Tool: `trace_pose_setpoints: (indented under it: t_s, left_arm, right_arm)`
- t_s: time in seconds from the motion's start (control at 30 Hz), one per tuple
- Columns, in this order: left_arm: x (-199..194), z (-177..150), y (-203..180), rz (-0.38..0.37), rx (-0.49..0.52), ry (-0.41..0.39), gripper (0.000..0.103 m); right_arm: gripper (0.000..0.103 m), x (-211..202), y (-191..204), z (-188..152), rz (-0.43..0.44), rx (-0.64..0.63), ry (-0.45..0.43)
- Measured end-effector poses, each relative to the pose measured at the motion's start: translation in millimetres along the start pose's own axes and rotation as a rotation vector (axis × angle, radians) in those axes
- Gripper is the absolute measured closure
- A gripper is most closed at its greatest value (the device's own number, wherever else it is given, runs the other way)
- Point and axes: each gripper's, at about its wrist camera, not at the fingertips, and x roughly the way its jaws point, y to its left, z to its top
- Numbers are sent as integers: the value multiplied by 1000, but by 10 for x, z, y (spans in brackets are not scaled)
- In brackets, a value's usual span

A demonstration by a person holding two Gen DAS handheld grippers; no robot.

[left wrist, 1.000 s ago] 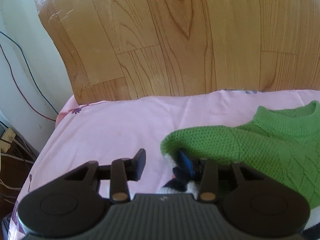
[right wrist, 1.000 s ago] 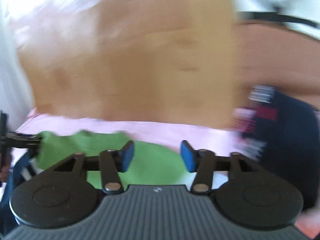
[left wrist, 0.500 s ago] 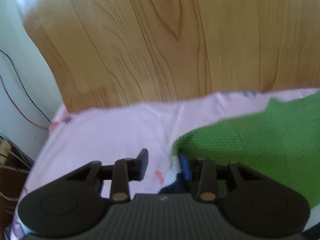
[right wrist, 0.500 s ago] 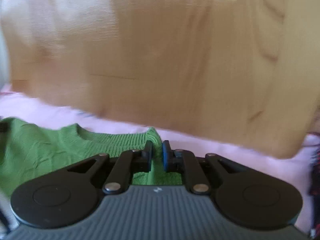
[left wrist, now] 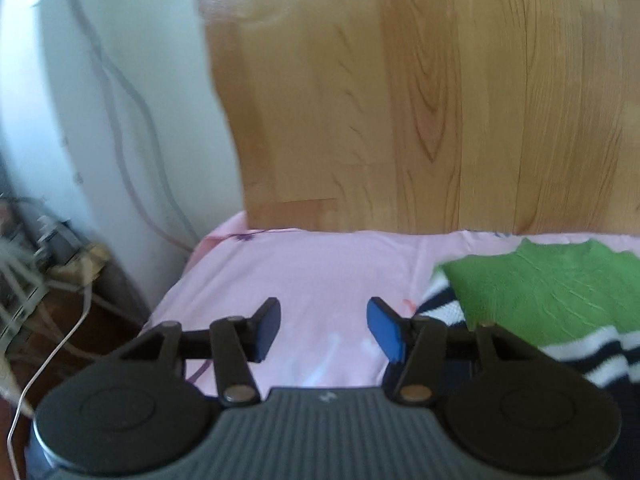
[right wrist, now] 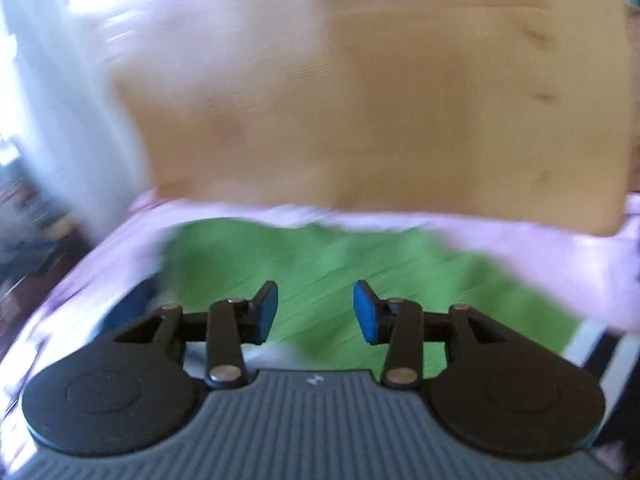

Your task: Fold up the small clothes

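Observation:
A green knit sweater [left wrist: 548, 288] with navy and white stripes at its lower part lies on the pink sheet [left wrist: 320, 272], at the right in the left wrist view. My left gripper [left wrist: 322, 330] is open and empty, over bare sheet to the left of the sweater. In the blurred right wrist view the sweater [right wrist: 328, 272] spreads flat across the middle. My right gripper [right wrist: 314, 312] is open and empty just above its green part.
A wooden headboard [left wrist: 420, 100] stands behind the bed. A white wall with cables [left wrist: 120, 120] and a cluttered plug strip [left wrist: 52, 256] lie off the bed's left edge. A dark garment shows at the far right edge in the right wrist view [right wrist: 624, 360].
My right gripper, shut on the sweater's collar half a second ago, has opened and pulled back. My left gripper has moved left off the sweater's sleeve. The sweater now lies flatter.

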Motion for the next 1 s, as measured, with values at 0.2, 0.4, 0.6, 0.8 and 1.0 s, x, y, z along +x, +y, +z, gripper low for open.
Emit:
trace_pose_setpoints:
  t_s: [0.2, 0.4, 0.6, 0.8, 1.0]
  left_arm:
    - [-617, -363, 385, -29, -86, -40, 51]
    - [-879, -716, 595, -68, -127, -45, 49]
    - [-899, -885, 661, -75, -143, -25, 47]
    - [-844, -761, 704, -79, -176, -41, 45]
    - [-604, -384, 438, -106, -154, -76, 43]
  right_arm:
    - [58, -104, 1063, -461, 269, -178, 121]
    - [59, 98, 1354, -901, 356, -53, 355]
    - [95, 21, 1442, -1054, 370, -8, 383]
    - [96, -203, 1444, -510, 374, -109, 271]
    - [96, -632, 920, 508, 126, -335, 123]
